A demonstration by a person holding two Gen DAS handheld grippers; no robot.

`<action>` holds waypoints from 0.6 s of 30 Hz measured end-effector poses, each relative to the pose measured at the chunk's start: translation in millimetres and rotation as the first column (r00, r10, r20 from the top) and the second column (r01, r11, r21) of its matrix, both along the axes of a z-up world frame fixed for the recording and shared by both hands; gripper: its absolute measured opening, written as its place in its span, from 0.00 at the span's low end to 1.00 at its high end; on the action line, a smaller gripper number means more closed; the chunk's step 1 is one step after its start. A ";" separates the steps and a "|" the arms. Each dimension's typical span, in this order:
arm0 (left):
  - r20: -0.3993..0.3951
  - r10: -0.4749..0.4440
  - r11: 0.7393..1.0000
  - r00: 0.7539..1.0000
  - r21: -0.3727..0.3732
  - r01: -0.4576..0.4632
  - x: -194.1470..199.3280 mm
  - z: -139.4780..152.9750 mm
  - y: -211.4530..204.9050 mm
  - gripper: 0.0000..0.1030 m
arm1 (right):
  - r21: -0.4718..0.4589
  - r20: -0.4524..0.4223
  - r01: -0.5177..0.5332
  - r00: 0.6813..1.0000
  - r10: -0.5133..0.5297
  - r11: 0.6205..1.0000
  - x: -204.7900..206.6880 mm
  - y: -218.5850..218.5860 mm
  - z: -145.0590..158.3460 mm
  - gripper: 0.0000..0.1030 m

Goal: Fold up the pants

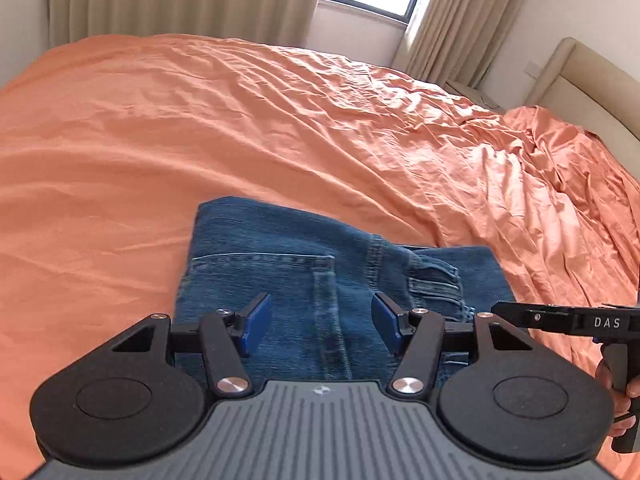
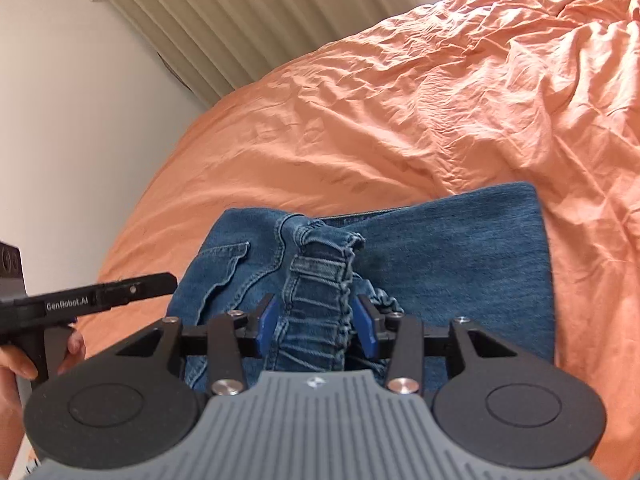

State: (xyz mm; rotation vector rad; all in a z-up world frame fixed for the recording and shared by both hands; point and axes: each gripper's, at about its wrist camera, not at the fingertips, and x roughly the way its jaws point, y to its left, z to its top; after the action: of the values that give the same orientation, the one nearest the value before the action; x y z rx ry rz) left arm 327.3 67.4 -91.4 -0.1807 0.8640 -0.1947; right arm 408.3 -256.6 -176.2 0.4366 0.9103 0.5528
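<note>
Right tool (image 2: 314, 326) astride folded jeans (image 2: 440, 264) waistband

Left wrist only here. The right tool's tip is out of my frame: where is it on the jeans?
Observer: The right tool straddles a bunched waistband ridge of the jeans.
Operator: Clamped?
Observer: Can't tell. Denim fills the gap between its pads, but contact is unclear.
Operator: What's left of the ridge?
Observer: A flap pocket, facing up.
</note>
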 end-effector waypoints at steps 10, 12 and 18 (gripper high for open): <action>-0.035 0.054 0.996 0.998 -0.067 -0.056 18.3 -35.4 50.0 0.64 | 0.043 -0.103 0.067 0.993 -0.062 0.997 49.6 28.6 -41.9 0.29; -0.031 0.053 0.996 0.998 -0.070 -0.055 17.9 -38.3 52.0 0.63 | 0.019 -0.040 0.056 0.998 -0.056 0.998 42.6 32.0 -26.1 0.15; -0.008 0.053 0.991 0.999 -0.122 -0.054 12.6 -31.9 54.9 0.60 | 0.096 0.066 0.005 0.998 -0.012 0.995 4.5 22.1 50.5 0.09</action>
State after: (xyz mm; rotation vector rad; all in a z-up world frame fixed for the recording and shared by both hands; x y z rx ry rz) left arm 339.9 122.2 -123.3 -0.3190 0.8512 -0.1973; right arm 412.8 -234.5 -125.7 0.5056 0.8197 0.6019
